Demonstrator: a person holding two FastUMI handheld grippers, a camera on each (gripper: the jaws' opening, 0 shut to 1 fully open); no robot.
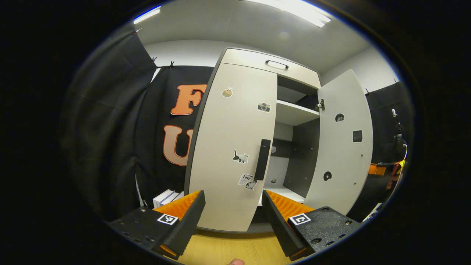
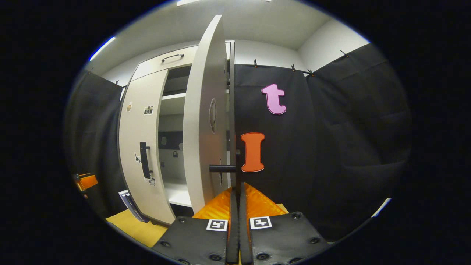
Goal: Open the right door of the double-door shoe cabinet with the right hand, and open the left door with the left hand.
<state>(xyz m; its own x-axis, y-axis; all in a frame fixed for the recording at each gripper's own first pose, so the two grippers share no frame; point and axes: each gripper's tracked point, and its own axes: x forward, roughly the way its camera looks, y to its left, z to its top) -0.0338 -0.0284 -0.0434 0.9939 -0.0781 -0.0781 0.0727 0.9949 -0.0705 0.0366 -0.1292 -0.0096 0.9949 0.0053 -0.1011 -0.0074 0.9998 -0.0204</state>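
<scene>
Legible text: the word "Love" on a sticker (image 1: 245, 179) low on the closed left door (image 1: 232, 147), straight ahead of the left gripper (image 1: 233, 217), just left of the lower end of the door's dark handle (image 1: 262, 159). Other stickers on both doors pictorial only: camera, cat, dark shapes. Square coded markers, 1 on each finger mount of both grippers, patterns only, no characters. Nothing else readable.
</scene>
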